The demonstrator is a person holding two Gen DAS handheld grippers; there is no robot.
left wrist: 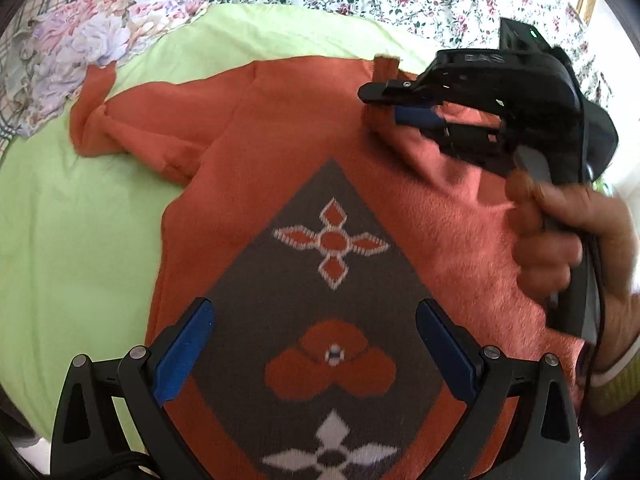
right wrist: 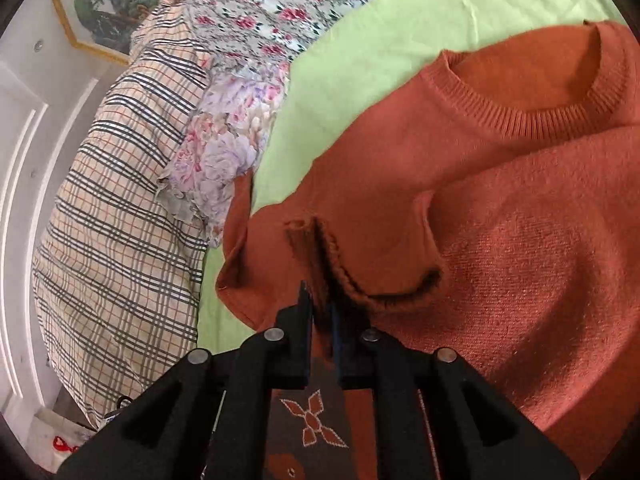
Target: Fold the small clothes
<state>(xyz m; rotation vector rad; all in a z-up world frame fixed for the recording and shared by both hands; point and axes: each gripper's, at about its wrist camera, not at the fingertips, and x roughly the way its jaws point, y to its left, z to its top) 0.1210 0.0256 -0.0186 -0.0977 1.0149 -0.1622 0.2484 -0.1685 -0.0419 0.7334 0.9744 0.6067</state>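
Sweater lies flat on the bed's green sheet, front side up, w/ a brown diamond shape and flowers down the middle. It fills most of the left view, from about 6 o'clock up to 1 o'clock.

It looks soft, floppy and light, prob. a knit. It will sag and bunch when lifted, not stay stiff. Fuzzy knit should not slip much between the fingers. Not easy to break, but a hard pull could stretch it. Best spots to grab are the thick edges: cuff, hem, or the ribbed neck. Those give more to pinch than the thin flat middle.

Right gripper is clenched on the cuff of one sleeve. That sleeve is lifted over the chest at about 1 o'clock in the left view, so it looks like the sleeve is being folded in. Left gripper is spread wide and holds nothing. It hangs over the brown part at 6 o'clock. Can't tell if it touches the cloth.

Other sleeve lies crumpled at 10 o'clock, near a flowery cloth.

Hard to see: the bottom hem is cut off under the left gripper. The hand and right gripper hide that side of the sweater. Right gripper's picture is a bit blurry. How much cuff is in the pinch, can't tell.
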